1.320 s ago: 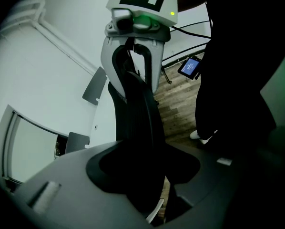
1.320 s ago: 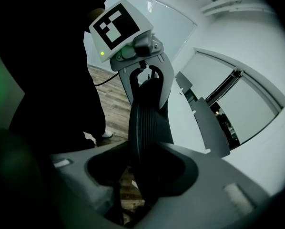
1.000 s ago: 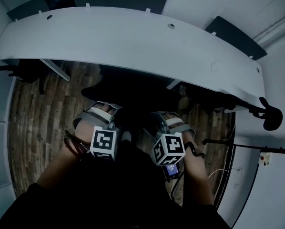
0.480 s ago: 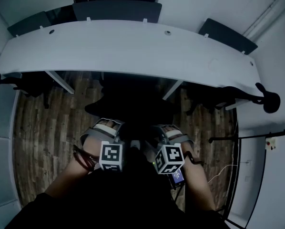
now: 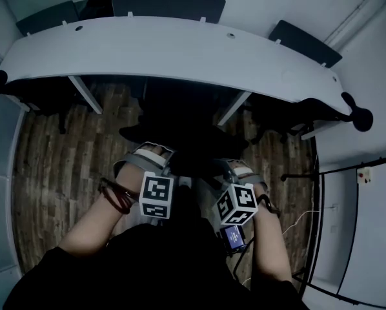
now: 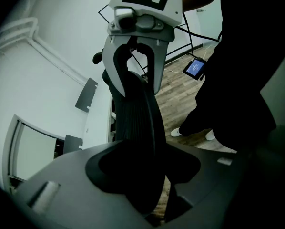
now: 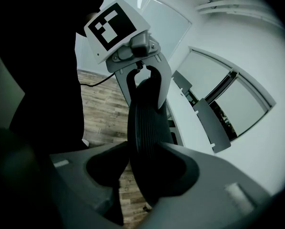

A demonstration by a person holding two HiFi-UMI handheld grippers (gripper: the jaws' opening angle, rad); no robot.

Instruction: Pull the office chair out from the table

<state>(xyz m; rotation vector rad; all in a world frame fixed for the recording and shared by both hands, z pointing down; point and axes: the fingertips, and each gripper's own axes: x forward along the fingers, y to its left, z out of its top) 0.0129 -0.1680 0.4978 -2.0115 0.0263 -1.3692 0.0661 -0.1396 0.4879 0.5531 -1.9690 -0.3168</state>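
Observation:
The black office chair (image 5: 180, 141) stands in front of the white curved table (image 5: 180, 50), its seat mostly out from under the table's edge. Both grippers grasp the top rim of its backrest, side by side. My left gripper (image 5: 148, 160) is shut on the rim's left part, and the ribbed black backrest (image 6: 137, 128) runs between its jaws (image 6: 142, 175). My right gripper (image 5: 237, 172) is shut on the right part of the backrest (image 7: 147, 128), which passes between its jaws (image 7: 142, 171). Each gripper view shows the other gripper clamped further along the rim.
More dark chairs (image 5: 167, 2) (image 5: 303, 41) stand behind the table, and others are tucked in at both sides (image 5: 354, 115). A black stand (image 5: 328, 166) and cables are on the wood floor at the right. A small lit screen (image 5: 233, 236) hangs by my right wrist.
The chair and both grippers have come back from the table toward the person. More wood floor now shows between the table's edge and the seat.

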